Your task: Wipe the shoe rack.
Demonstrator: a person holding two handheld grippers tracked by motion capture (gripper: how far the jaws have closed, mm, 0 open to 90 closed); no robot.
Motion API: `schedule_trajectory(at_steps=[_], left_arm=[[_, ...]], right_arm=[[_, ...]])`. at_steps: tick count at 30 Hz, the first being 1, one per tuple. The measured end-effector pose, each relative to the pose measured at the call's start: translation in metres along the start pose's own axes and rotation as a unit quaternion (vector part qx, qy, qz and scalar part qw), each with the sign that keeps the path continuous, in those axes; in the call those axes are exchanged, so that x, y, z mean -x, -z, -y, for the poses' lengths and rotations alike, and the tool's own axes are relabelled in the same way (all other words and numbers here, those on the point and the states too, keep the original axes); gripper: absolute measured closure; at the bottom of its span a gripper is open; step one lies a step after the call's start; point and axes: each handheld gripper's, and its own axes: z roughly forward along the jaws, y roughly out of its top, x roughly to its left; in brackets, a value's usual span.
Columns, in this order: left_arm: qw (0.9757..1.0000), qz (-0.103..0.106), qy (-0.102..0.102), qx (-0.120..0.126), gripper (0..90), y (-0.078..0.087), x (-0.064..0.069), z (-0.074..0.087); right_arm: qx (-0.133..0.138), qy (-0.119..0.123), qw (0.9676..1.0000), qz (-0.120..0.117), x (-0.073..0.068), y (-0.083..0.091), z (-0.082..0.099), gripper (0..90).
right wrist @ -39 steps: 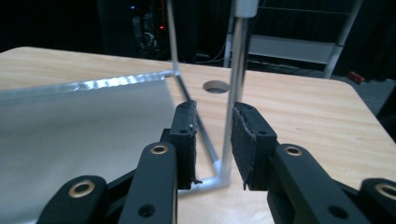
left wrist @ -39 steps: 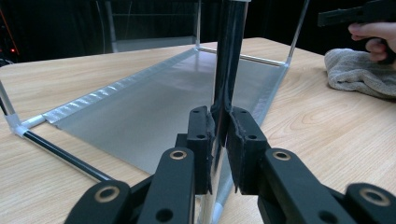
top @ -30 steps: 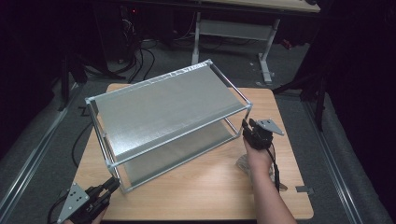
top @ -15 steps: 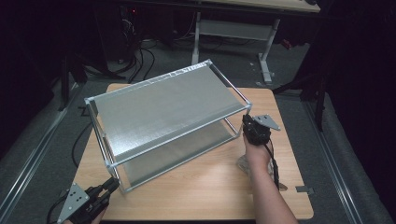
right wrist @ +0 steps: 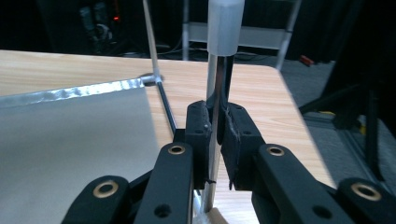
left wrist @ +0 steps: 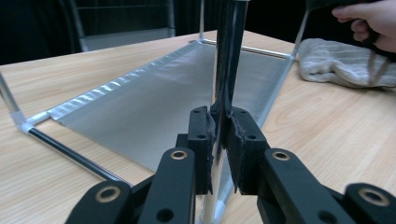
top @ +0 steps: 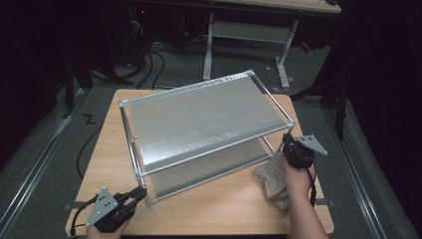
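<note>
Now that the right gripper has just clamped a rack post, both grippers grip posts; left gripper stays clenched; rack has shifted, likely ready for moving.

Two black handheld grippers, the left gripper and right gripper, each carried a grey three-cornered plate (dotted on the left one), brass-ringed pivot holes and a trailing black cable; forearms were bare.

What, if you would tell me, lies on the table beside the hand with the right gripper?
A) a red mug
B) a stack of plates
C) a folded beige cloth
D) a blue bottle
C: a folded beige cloth lies on the table by the right gripper, next to the metal rack.
</note>
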Motion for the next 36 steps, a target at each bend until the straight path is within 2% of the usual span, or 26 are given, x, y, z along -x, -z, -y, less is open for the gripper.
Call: schedule_trajectory(at_steps=[3,9,14,17,19,22,23,24,26,29,32,36], left_arm=[[0.9999,0.015,-0.003,-0.001,79.5,-0.011,0.008,-0.004],[0.9995,0.03,-0.006,0.001,79.4,-0.025,0.017,-0.006],[0.9994,0.033,-0.003,0.006,79.4,-0.027,0.019,-0.005],[0.9994,0.034,0.0,0.008,79.4,-0.027,0.02,-0.004],[0.9992,0.038,0.002,0.009,79.3,-0.029,0.021,-0.005],[0.9986,0.051,0.009,0.009,79.0,-0.034,0.024,-0.006],[0.9973,0.059,0.035,0.024,78.9,-0.04,0.031,-0.006],[0.998,0.062,0.004,0.009,78.9,-0.041,0.029,-0.008],[0.9974,0.071,-0.005,0.005,79.0,-0.048,0.034,-0.011],[0.9962,0.087,-0.008,0.002,79.0,-0.057,0.042,-0.015],[0.9949,0.1,-0.014,0.003,79.0,-0.062,0.05,-0.016],[0.9941,0.107,-0.01,0.015,78.9,-0.065,0.056,-0.013]], right_arm=[[0.003,-0.007,0.9999,0.013,0.012,-0.001,0.001,81.2],[0.002,-0.016,0.9995,0.028,0.029,-0.003,0.0,80.7],[0.001,-0.025,0.9996,0.011,0.034,0.006,0.004,70.7],[-0.001,-0.014,0.9999,-0.005,0.03,0.019,0.013,67.2],[-0.008,-0.007,0.9995,-0.03,0.023,0.032,0.024,63.7],[-0.017,0.008,0.9984,-0.053,0.012,0.048,0.04,62.2],[-0.021,0.009,0.998,-0.059,0.009,0.054,0.047,61.4],[-0.028,0.011,0.9974,-0.066,0.005,0.059,0.055,59.9],[-0.039,0.016,0.9966,-0.071,0.0,0.066,0.064,56.8],[-0.057,0.021,0.9957,-0.069,-0.006,0.074,0.075,51.4],[-0.072,0.027,0.9949,-0.065,-0.008,0.076,0.079,41.6],[-0.103,0.012,0.9924,-0.065,-0.007,0.069,0.085,28.0]])
